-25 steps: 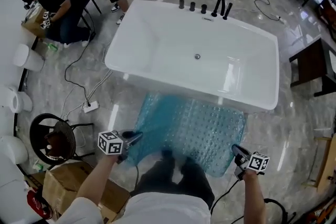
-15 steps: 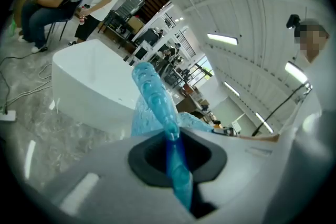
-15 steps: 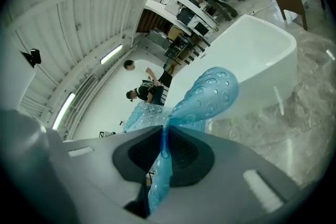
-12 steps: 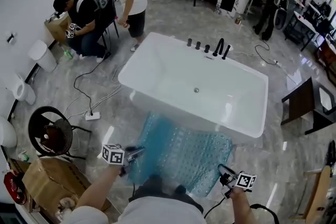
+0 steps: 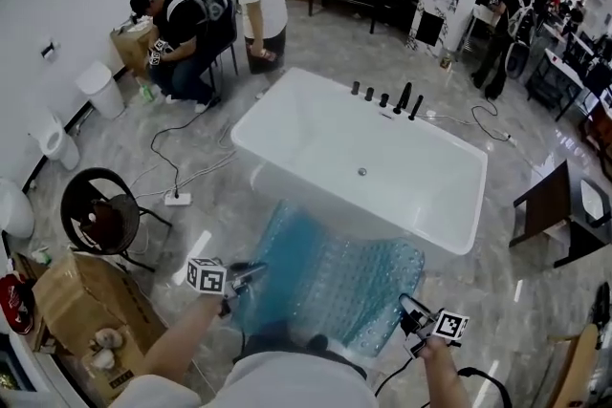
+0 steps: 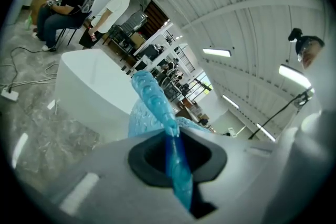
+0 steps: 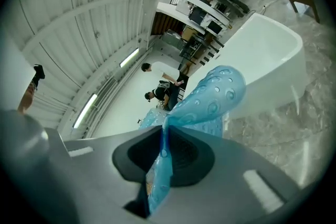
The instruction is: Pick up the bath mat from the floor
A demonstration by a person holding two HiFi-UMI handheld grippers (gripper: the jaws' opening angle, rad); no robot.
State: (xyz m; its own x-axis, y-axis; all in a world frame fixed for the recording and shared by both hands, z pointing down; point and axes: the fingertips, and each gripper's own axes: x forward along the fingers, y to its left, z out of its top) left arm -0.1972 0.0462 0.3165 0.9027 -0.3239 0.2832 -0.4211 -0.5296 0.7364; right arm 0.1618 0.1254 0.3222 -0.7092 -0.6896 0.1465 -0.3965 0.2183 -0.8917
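Note:
The bath mat (image 5: 330,277) is translucent blue with rows of bumps. It hangs spread between my two grippers in front of the white bathtub (image 5: 363,162). My left gripper (image 5: 251,272) is shut on the mat's near left corner (image 6: 173,155). My right gripper (image 5: 409,309) is shut on the near right corner (image 7: 160,165). In both gripper views the mat's edge (image 6: 152,97) sticks out past the jaws, which pinch the thin sheet. The mat's far edge droops toward the tub's foot.
A black chair (image 5: 100,225) and a cardboard box (image 5: 81,306) stand at my left. A cable with a power strip (image 5: 177,199) lies on the marble floor. Two people (image 5: 206,10) are beyond the tub, a dark stool (image 5: 550,205) at the right.
Both grippers have risen with the mat's near edge. The mat has lifted off the floor and now hangs sloping between them. My view has tilted up, showing more of the room.

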